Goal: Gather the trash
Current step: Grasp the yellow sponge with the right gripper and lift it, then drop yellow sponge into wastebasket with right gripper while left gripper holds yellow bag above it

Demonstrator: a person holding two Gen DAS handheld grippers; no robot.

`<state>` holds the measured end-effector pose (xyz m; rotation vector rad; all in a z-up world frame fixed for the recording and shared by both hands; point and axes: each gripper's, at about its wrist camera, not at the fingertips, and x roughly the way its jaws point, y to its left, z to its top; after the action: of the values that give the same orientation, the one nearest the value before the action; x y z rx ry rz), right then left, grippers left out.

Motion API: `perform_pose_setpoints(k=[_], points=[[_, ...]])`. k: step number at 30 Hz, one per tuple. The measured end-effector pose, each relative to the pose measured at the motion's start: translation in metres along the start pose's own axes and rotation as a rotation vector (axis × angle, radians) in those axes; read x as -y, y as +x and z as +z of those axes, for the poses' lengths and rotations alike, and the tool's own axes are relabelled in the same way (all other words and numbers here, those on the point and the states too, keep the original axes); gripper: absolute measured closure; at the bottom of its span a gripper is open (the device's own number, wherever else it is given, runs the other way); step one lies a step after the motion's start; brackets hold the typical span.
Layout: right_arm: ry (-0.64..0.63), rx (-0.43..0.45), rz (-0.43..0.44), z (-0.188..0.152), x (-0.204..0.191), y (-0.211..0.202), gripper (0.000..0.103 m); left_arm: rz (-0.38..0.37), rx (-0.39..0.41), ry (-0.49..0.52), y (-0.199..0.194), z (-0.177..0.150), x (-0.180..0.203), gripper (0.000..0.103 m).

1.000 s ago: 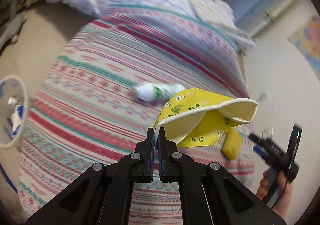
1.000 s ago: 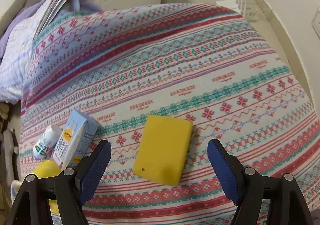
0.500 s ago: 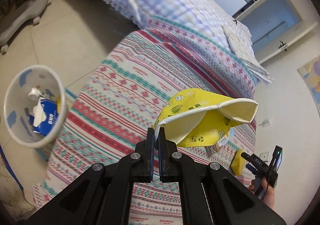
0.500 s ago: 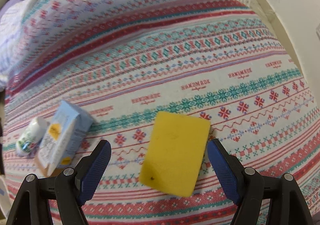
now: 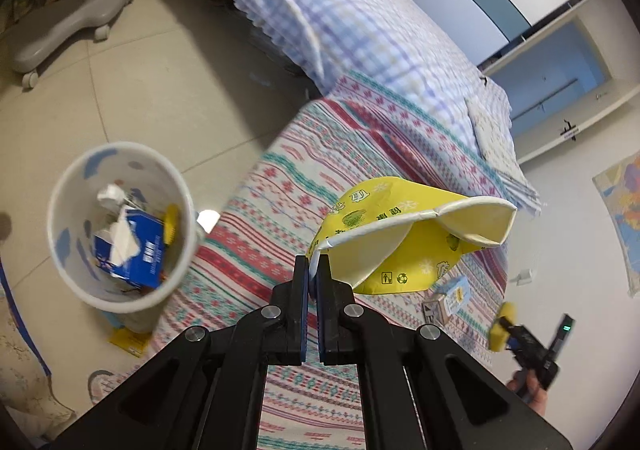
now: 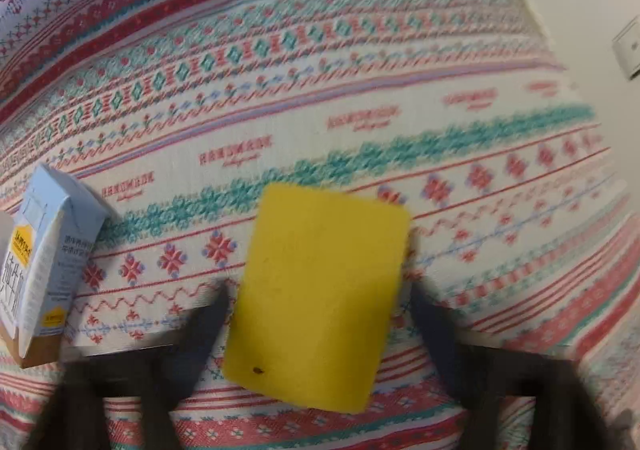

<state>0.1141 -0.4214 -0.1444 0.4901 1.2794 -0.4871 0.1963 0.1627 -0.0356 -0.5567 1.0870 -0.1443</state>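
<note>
My left gripper [image 5: 314, 262] is shut on the rim of a crushed yellow paper bowl [image 5: 400, 246], held in the air over the edge of the patterned bedspread [image 5: 280, 201]. Below and to its left a white waste bin [image 5: 116, 147] stands on the floor with a blue box and paper inside. My right gripper [image 6: 318, 302] points down over a yellow sponge [image 6: 320, 298] lying flat on the spread. Its blurred jaws are closing on either side of the sponge, a thin gap still showing at the left finger. A light blue milk carton [image 6: 44, 262] lies to the sponge's left.
A lilac checked quilt [image 5: 340, 9] covers the far part of the bed. A grey chair base on castors [image 5: 68, 17] stands on the tiled floor at the upper left. A wall with a socket [image 6: 628, 49] runs close along the bed's right side.
The left view has swung from the bed toward the floor, bringing the bin closer to the centre, with the bowl still held. The right gripper has sunk toward the sponge and its jaws have drawn in.
</note>
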Motion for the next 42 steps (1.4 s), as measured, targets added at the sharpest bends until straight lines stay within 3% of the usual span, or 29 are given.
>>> perform_pose_setpoints(k=[3, 7, 17, 22, 42], points=[[-0.017, 0.156, 0.088, 0.003, -0.011, -0.047, 0.052, 0.004, 0.001, -0.022, -0.004, 0.005, -0.015, 0.100], [-0.117, 0.260, 0.182, -0.011, -0.044, -0.085, 0.052, 0.002, -0.004, -0.072, -0.012, 0.011, -0.041, 0.100], [-0.234, 0.216, 0.326, -0.048, -0.123, -0.078, 0.051, 0.047, 0.072, -0.233, -0.052, 0.032, -0.136, 0.100], [-0.324, 0.214, 0.345, -0.070, -0.164, -0.071, 0.050, 0.065, 0.039, -0.283, -0.051, 0.030, -0.172, 0.100], [-0.512, 0.066, 0.531, -0.182, -0.332, -0.033, 0.049, 0.059, 0.005, -0.326, -0.051, 0.031, -0.207, 0.100]])
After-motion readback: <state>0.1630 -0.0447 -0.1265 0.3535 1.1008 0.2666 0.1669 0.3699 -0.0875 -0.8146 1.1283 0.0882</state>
